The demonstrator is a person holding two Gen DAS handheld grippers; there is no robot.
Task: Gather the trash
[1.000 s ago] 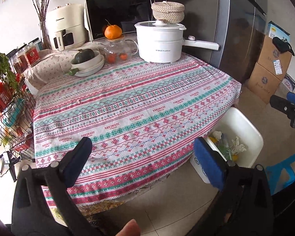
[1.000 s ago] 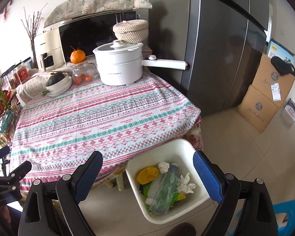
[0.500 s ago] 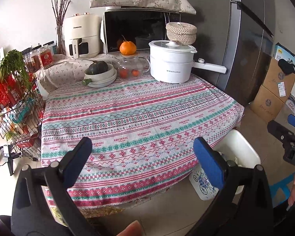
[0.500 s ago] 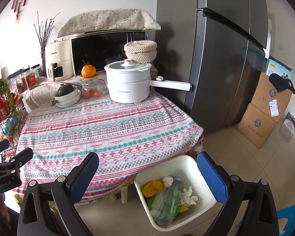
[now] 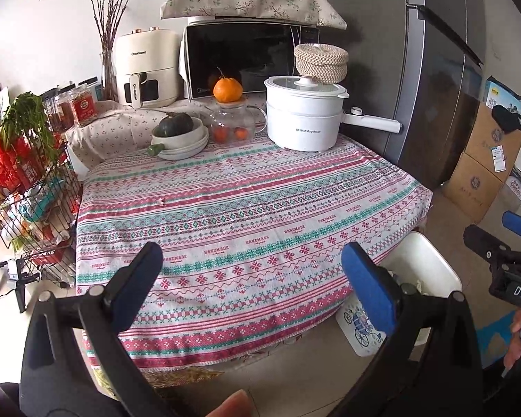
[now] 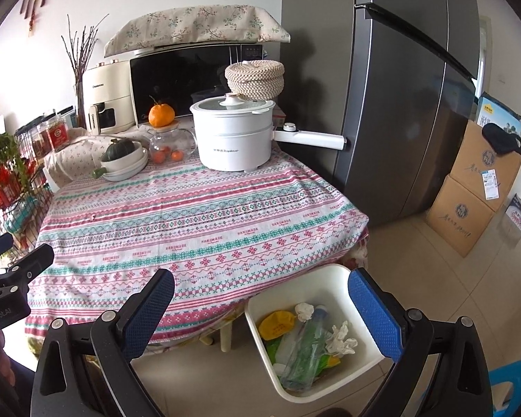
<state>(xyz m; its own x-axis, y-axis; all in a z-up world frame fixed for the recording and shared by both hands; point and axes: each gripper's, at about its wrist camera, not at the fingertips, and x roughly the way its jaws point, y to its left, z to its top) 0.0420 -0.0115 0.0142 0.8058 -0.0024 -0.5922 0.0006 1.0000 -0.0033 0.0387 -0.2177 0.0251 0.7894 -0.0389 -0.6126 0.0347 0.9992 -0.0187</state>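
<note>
Worktop (image 6: 205, 222) lying cleared under patterned cloth; bin (image 6: 333, 274) sitting beside it; fridge (image 6: 399, 104) standing behind; both claws (image 5: 250, 278) (image 6: 260, 305) gaping wide, holding nothing.

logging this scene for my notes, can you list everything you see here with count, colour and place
patterned tablecloth table: 1, pink, green and white, centre
white electric pot: 1, white, table's far side
woven straw basket: 1, beige, behind pot
orange fruit: 1, on glass teapot
dark green squash: 1, in stacked white bowls
white plastic bin: 1, floor, holding trash
clear plastic bottle: 1, in bin
cardboard boxes: 2, brown, stacked right
left claw: open
right claw: open, empty
</note>
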